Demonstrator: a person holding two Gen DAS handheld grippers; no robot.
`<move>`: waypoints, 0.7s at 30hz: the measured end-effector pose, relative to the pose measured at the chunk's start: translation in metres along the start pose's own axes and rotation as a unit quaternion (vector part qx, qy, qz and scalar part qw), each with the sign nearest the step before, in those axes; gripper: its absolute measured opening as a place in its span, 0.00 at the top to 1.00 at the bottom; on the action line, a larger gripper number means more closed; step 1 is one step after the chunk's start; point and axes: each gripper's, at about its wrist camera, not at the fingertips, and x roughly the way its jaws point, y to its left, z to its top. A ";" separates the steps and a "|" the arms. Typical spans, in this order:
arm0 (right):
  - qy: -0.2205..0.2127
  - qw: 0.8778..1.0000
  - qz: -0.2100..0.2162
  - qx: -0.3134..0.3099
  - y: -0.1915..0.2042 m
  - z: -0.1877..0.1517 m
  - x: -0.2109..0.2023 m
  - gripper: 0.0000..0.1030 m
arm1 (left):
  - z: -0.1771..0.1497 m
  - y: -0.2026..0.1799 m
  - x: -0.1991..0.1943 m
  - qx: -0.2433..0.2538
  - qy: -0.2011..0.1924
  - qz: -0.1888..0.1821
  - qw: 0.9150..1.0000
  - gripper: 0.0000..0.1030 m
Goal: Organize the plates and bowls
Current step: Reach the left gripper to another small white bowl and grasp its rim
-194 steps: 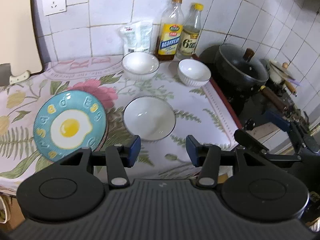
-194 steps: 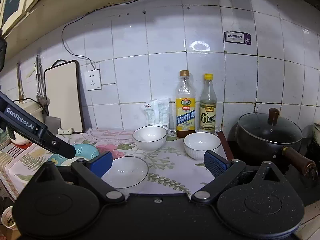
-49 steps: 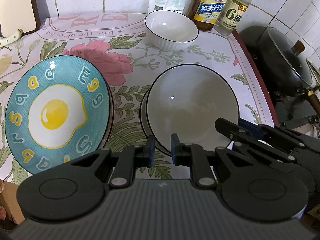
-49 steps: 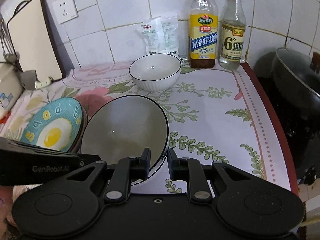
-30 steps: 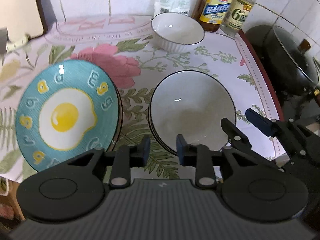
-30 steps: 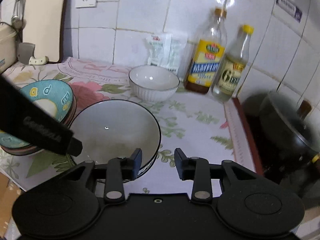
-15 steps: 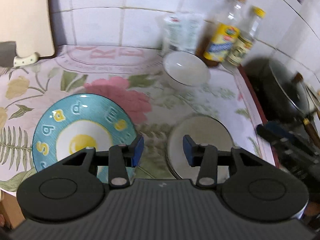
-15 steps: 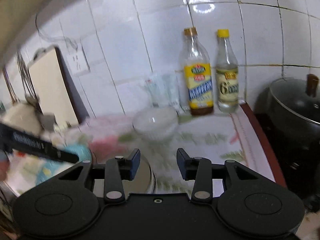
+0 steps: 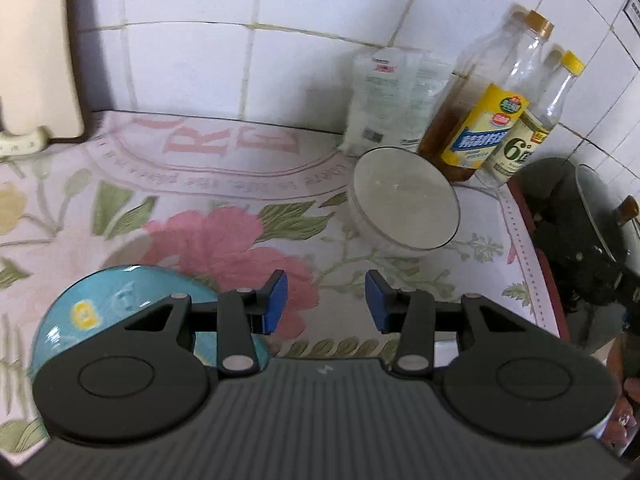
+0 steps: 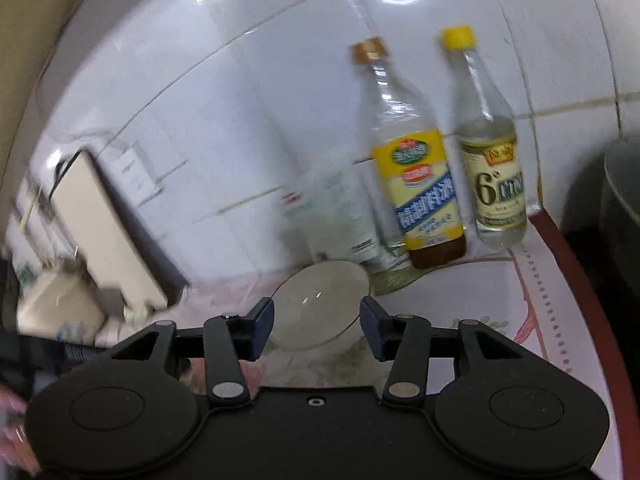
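A white bowl (image 9: 404, 200) with a dark rim stands on the floral cloth near the bottles; it also shows in the right wrist view (image 10: 320, 300). A blue egg plate (image 9: 120, 300) lies at the lower left, partly hidden behind my left gripper. My left gripper (image 9: 326, 300) is open and empty, above the cloth, short of the bowl. My right gripper (image 10: 317, 330) is open and empty, with the bowl just beyond its fingertips. The stacked bowls are out of view.
Two bottles (image 9: 484, 120) (image 9: 532, 120) and a clear packet (image 9: 388, 96) stand against the tiled wall. A dark pot (image 9: 592, 220) sits on the stove at the right. A cutting board (image 9: 36, 52) leans at the left. The floral cloth (image 9: 200, 208) covers the counter.
Both grippers let go of the stacked bowl, opened wider, and moved up and forward toward the far white bowl. The stack has dropped out of view.
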 end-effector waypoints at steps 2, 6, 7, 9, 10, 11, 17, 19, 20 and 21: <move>0.013 1.000 0.007 0.012 -0.006 0.004 0.011 0.47 | 0.003 -0.005 0.008 0.012 -0.003 -0.002 1.000 0.59; 0.051 0.998 0.004 0.026 -0.017 0.008 0.038 0.41 | 0.016 -0.012 0.023 0.018 -0.009 -0.006 1.000 0.51; 0.063 0.997 0.001 0.034 -0.020 0.008 0.047 0.41 | 0.022 -0.012 0.028 0.009 -0.008 -0.004 1.000 0.50; 0.082 0.995 0.006 0.064 -0.031 0.008 0.060 0.41 | 0.033 -0.008 0.038 -0.013 -0.005 -0.009 1.000 0.50; 0.091 0.992 0.017 0.089 -0.038 0.007 0.067 0.41 | 0.037 -0.007 0.043 -0.022 -0.002 -0.015 1.000 0.50; 0.101 0.988 0.027 0.117 -0.045 0.007 0.074 0.41 | 0.041 -0.007 0.048 -0.029 0.003 -0.021 0.999 0.50; 0.125 0.978 0.032 0.167 -0.060 0.002 0.097 0.41 | 0.051 -0.022 0.080 0.011 0.016 0.016 1.000 0.50; 0.128 0.976 0.030 0.173 -0.063 0.002 0.102 0.41 | 0.052 -0.022 0.090 0.017 0.027 0.020 0.999 0.50; 0.129 0.976 0.031 0.172 -0.063 0.002 0.104 0.41 | 0.052 -0.021 0.094 0.015 0.033 0.022 0.999 0.50; 0.131 0.977 0.032 0.168 -0.064 0.003 0.106 0.42 | 0.052 -0.020 0.097 0.014 0.036 0.024 0.999 0.50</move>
